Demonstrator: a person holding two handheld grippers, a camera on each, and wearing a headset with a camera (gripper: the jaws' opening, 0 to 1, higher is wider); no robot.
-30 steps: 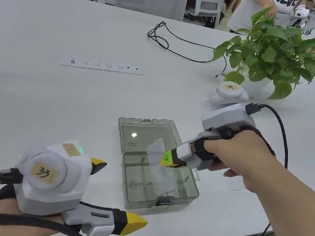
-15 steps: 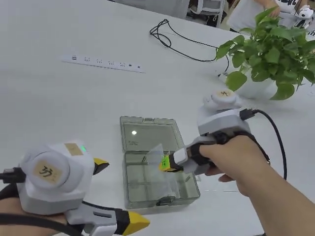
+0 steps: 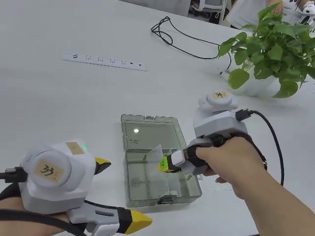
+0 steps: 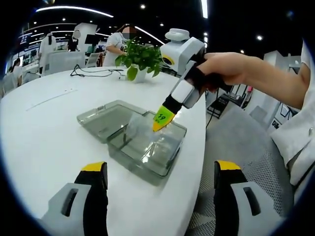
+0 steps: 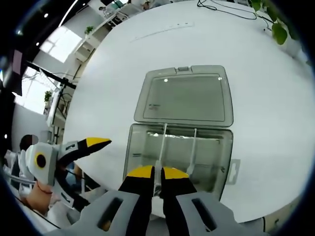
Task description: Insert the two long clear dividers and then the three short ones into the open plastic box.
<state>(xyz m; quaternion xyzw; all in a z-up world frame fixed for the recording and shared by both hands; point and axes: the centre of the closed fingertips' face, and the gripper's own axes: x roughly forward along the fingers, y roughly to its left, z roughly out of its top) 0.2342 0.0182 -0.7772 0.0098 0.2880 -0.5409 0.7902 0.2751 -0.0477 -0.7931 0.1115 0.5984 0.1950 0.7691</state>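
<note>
Left gripper [image 3: 119, 191] — white, yellow-tipped jaws.

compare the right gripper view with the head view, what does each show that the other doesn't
Right gripper view: the right gripper with jaws shut on a clear divider, seen edge-on and pointing into the tray, and a second divider standing upright beside it. Head view: the person's hand wrapped around that gripper, and a round white device by the plant pot. Both: the open box with its lid lying flat, the open left gripper and the power strip.
</note>
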